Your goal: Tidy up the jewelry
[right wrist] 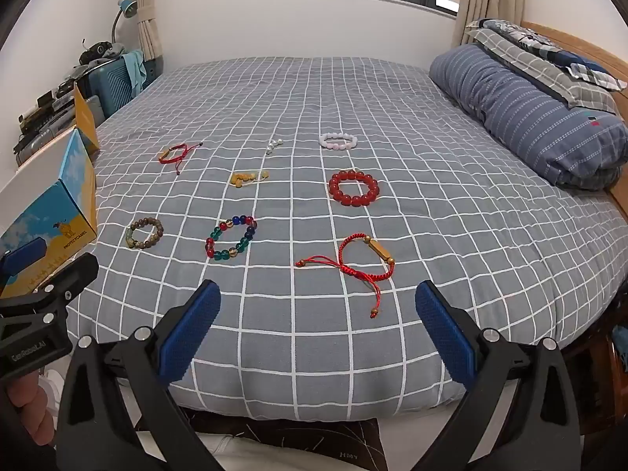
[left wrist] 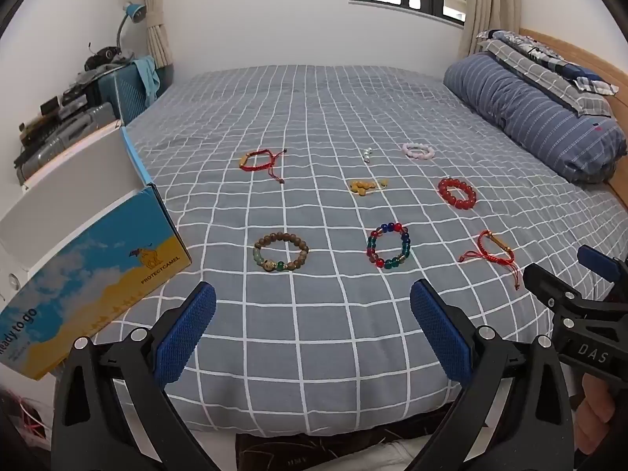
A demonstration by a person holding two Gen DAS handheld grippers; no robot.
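Both tongs hang above the near edge of a bed, tilted downward, jaws spread wide and empty; the left gripper (left wrist: 313, 314) and right gripper (right wrist: 318, 314) touch nothing. Eight pieces of jewelry lie scattered, well apart, on the grey checked bedspread (left wrist: 314, 353). Nearest the left gripper are a brown wooden bead bracelet (left wrist: 280, 252) and a multicoloured glass bead bracelet (left wrist: 388, 245); nearest the right, a red cord bracelet (right wrist: 363, 261) with trailing ends. Beyond lie a red bead bracelet (right wrist: 354, 187), yellow beads (right wrist: 247, 177), a pale pink bracelet (right wrist: 338, 141), small white pearls (right wrist: 274, 145) and another red cord bracelet (right wrist: 175, 154). All look light; beads seem hard, smooth and likely slippery, cords limp; pinching across one side of a loop seems best. An open shoebox (left wrist: 94, 259) sits at the left edge; nothing blocks the way.
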